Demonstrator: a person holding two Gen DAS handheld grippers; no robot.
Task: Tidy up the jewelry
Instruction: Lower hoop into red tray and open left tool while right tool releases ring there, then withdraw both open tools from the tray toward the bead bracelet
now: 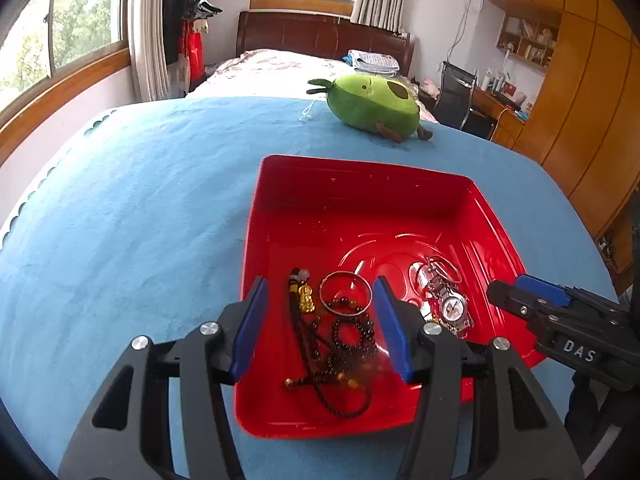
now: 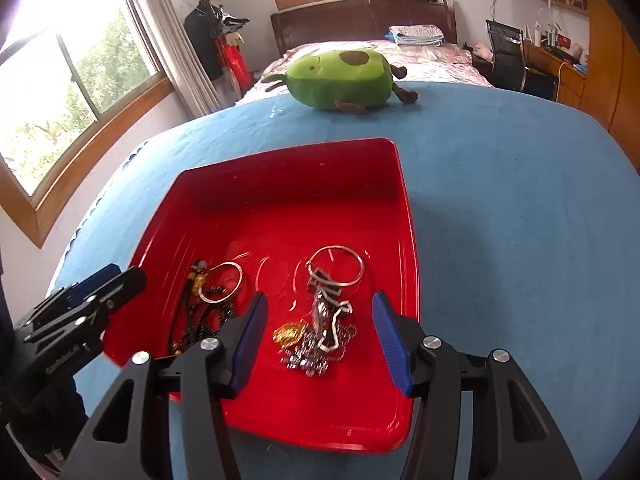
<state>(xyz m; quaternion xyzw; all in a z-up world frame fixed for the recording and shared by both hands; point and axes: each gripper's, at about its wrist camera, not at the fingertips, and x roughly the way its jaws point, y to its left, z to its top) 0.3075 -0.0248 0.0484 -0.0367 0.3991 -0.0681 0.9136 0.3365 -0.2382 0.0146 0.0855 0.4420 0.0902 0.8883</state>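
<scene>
A red plastic tray (image 1: 360, 184) (image 2: 288, 160) sits on the blue cloth and holds the jewelry. In the left wrist view a black bead necklace (image 1: 344, 344) with gold beads, a gold charm (image 1: 306, 299), a silver bangle (image 1: 345, 293) and a silver watch (image 1: 452, 304) lie in it. My left gripper (image 1: 320, 320) is open and empty above the necklace. In the right wrist view my right gripper (image 2: 318, 338) is open and empty above a silver chain pile (image 2: 320, 348), a gold piece (image 2: 289, 334) and a silver ring (image 2: 336, 266). The bangle (image 2: 222, 282) lies at the left.
A green avocado plush toy (image 1: 370, 106) (image 2: 340, 80) lies on the blue cloth (image 1: 140, 220) beyond the tray. A small clear object (image 1: 307, 114) lies beside it. A bed, windows, desk and wooden wardrobe stand behind the table.
</scene>
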